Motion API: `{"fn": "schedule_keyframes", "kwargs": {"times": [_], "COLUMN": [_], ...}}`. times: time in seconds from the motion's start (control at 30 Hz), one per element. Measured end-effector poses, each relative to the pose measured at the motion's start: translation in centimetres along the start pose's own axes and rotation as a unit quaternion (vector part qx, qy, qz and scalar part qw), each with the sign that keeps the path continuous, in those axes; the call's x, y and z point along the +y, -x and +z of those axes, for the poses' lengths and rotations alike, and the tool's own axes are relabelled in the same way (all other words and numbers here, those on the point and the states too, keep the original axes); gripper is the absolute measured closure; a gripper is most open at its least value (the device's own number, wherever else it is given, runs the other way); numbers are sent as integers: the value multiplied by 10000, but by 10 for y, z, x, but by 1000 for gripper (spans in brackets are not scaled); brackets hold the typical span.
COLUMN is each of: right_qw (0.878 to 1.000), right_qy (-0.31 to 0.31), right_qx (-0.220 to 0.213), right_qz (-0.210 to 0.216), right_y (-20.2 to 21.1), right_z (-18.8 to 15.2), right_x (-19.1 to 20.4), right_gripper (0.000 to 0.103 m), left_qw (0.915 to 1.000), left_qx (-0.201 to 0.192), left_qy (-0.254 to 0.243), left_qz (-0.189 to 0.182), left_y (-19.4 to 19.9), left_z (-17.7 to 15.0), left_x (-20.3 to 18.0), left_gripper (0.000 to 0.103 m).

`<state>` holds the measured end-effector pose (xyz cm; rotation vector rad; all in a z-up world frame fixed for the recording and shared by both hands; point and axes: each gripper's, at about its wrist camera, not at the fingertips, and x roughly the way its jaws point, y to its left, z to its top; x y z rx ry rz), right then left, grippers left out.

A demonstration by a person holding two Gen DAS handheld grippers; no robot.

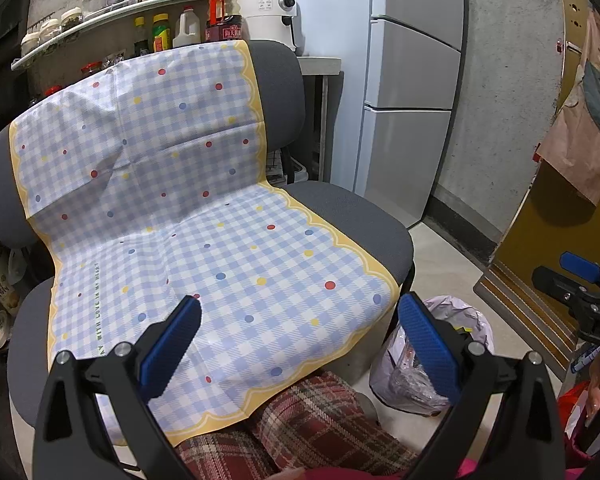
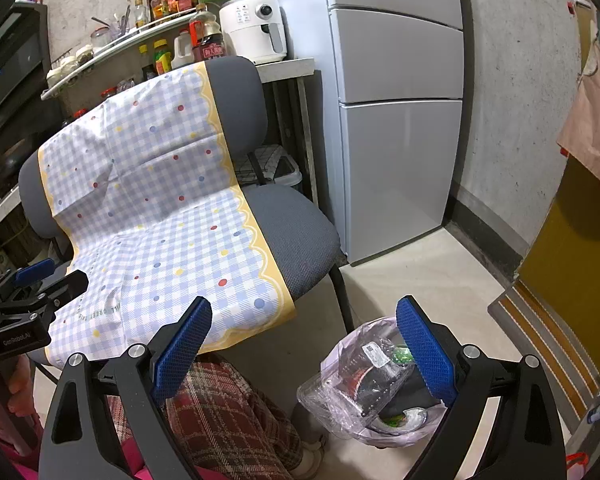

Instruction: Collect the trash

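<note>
A trash bin lined with a pale bag stands on the floor right of a grey chair; it holds a crushed clear plastic bottle and other wrappers. It shows in the left wrist view too. A blue checked cloth with coloured dots covers the chair seat and back, with no loose item on it. My left gripper is open and empty over the seat's front edge. My right gripper is open and empty, above the floor between chair and bin.
A grey fridge stands behind the chair to the right. A white air fryer and bottles sit on a counter and shelf behind. The person's plaid trouser legs are in front of the chair. A yellow door is at right.
</note>
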<state>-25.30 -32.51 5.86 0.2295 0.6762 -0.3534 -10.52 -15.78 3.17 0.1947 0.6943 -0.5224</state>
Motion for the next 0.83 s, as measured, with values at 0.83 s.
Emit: {"fn": "schedule_keyframes", "kwargs": {"times": [0.83], "right_qw": [9988], "right_qy": [22], "right_qx": [486], "right_qz": [92], "right_y": [-58], "right_z": [-3], "right_x": [18], "right_gripper": [10], "left_qw": [9993], "left_qx": [283], "left_qy": [184], "left_qz": [175], "left_y": [-34], "left_z": [-7], "left_x": [32], "left_gripper": [7]}}
